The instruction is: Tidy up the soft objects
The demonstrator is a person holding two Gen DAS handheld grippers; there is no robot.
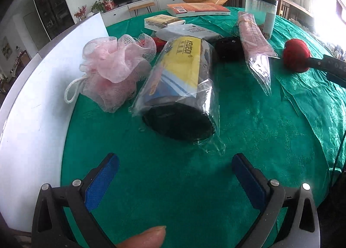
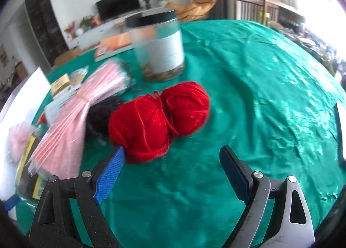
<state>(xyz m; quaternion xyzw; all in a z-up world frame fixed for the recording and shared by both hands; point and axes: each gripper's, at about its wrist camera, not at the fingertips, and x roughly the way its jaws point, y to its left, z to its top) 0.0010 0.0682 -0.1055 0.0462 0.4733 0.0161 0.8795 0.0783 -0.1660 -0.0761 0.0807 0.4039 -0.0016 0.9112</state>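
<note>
A fingertip (image 1: 149, 237) is showing at the bottom edge of the left wrist view, just behind the left gripper (image 1: 175, 169); its blue-padded fingers are standing wide apart over the green tablecloth (image 1: 248, 131), holding nothing; just ahead of them a plastic-wrapped black roll with a yellow label (image 1: 180, 88) is lying on its side, and a pink mesh bath sponge (image 1: 114, 68) is sitting beside it to the left, near a white board (image 1: 39, 105); the right gripper (image 2: 172, 162) is also spread open and empty, its left pad (image 2: 110, 176) touching the nearer of two red yarn balls (image 2: 140, 129); the farther red ball (image 2: 187, 105) is pressing against the first; a pink packet (image 2: 71, 127) and a clear jar (image 2: 157, 47) are lying beyond.
</note>
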